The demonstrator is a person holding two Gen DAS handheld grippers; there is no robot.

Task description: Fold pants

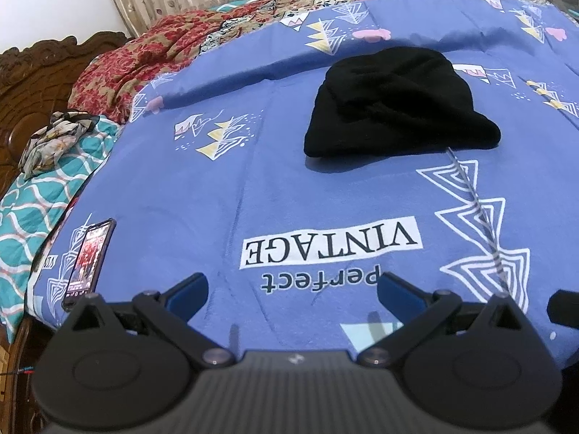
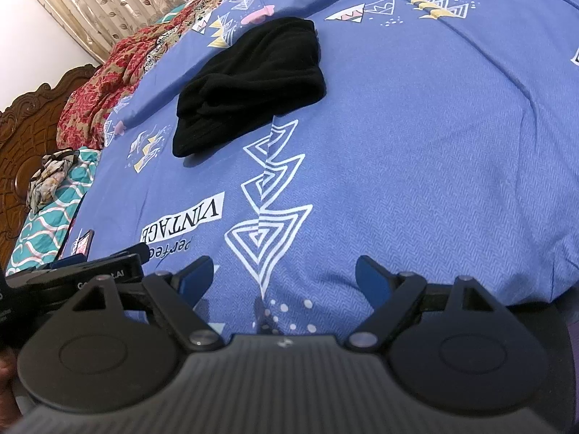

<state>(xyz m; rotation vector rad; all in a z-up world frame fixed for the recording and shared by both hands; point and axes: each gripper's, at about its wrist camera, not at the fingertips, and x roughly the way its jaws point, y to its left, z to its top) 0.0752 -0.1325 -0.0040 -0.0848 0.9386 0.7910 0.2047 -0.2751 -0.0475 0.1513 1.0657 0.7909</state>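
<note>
Both grippers are hovering low in their frames, empty — the left gripper and the right gripper are each holding their blue-padded fingers wide apart. Ahead, well apart from both, the black pants are lying bunched in a soft, ribbed, rounded heap on the blue printed bedsheet — up and right of centre in the left view, upper left in the right view, long axis running diagonally there. Neither arm looks clearly nearer.

Left gripper and right gripper, fingers spread, empty.
</note>
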